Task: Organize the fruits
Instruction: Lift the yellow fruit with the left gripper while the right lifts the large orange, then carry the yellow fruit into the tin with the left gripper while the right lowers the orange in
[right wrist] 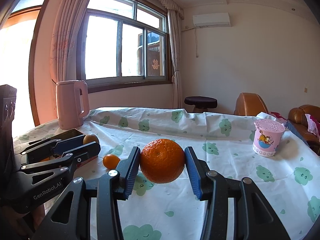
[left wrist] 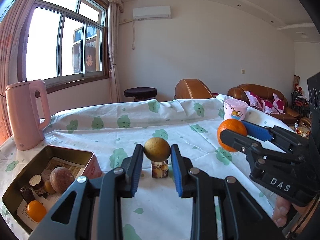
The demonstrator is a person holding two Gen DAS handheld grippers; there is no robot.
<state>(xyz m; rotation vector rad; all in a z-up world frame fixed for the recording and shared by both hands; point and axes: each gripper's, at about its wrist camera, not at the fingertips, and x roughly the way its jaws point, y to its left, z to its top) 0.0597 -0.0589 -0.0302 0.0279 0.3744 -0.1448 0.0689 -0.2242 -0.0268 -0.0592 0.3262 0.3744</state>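
Now your left tool [left wrist: 157, 153] grips the small yellow fruit [left wrist: 157, 149] above the bench [left wrist: 180, 136]; your right tool [right wrist: 162, 161] clamps the orange [right wrist: 162, 161]. Swing left toward the tin [left wrist: 12, 188] at eight o'clock, lower gently, then release beside the fruit inside.

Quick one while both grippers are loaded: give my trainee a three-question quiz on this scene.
1. What does the left gripper hold?
2. True or false: the right gripper is empty.
3. The tin box lies nearest to which: A) pink kettle B) pink cup?

Key
1. A small yellow-brown fruit, clear of the tablecloth.
2. False: it grips the large orange.
3. A
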